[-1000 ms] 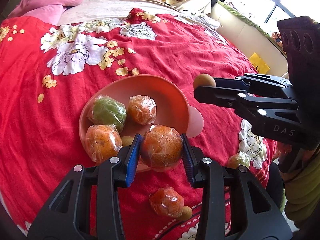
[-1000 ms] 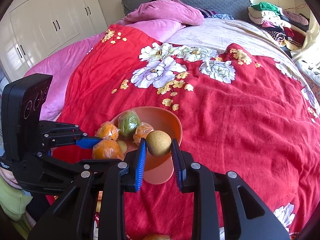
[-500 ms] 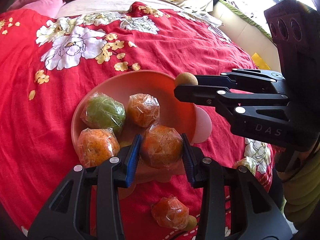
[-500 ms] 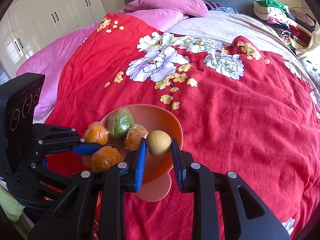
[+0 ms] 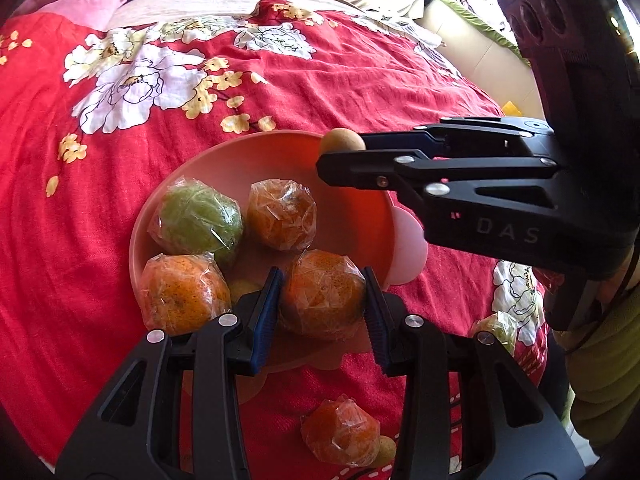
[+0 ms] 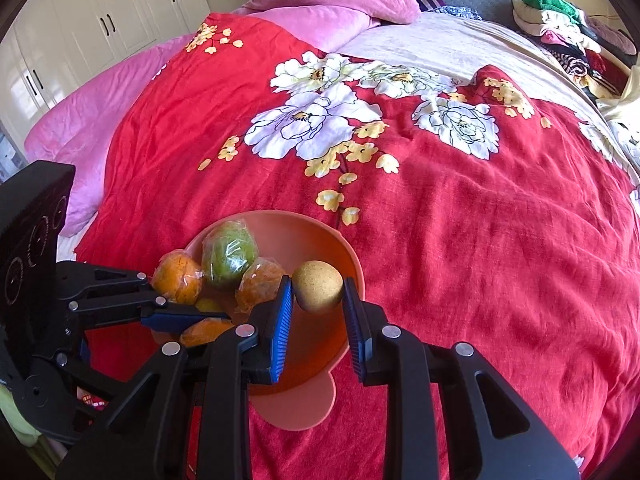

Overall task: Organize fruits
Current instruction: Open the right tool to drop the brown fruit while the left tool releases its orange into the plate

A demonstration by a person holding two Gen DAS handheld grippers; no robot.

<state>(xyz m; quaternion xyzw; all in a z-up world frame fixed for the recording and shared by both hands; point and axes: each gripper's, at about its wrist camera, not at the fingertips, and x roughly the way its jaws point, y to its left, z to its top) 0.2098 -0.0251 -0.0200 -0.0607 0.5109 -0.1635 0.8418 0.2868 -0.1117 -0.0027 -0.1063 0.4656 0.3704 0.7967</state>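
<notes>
Clenched on a plastic-wrapped orange point(image 5: 322, 294): left gripper point(image 5: 323, 296), blue-padded fingers point(image 5: 266, 316) pressing both sides of the fruit, held over the near rim of the orange bowl point(image 5: 352, 216). Clenched on a small round brown fruit point(image 6: 318, 286): right gripper point(image 6: 316, 304), its fingers point(image 6: 282, 320) squeezing the fruit at each side, poised above the bowl's right-hand rim as seen from the right wrist camera. From the left wrist camera, that same brown fruit point(image 5: 343, 141) peeking out beyond the black fingers of the right gripper point(image 5: 340, 160), above the far right edge of the bowl.

Inside the bowl: a wrapped green fruit point(image 5: 196, 220) at the far left, a wrapped orange point(image 5: 282, 214) just beside it toward the middle, another wrapped orange point(image 5: 180, 292) at the near left, touching the green one. Between that near orange and the left finger, a small yellowish fruit point(image 5: 240, 288), mostly hidden.

Outside the bowl, on the red floral bedspread point(image 5: 312, 80): a wrapped orange point(image 5: 342, 436) near the bottom of the left view, with a small brown fruit point(image 5: 386, 450) touching its right side. Farther right, a wrapped greenish fruit point(image 5: 498, 330), partly hidden behind the gripper body.

Beyond, at the head of the bed: pink pillows point(image 6: 332, 4), white wardrobe doors point(image 6: 108, 12) at left.
</notes>
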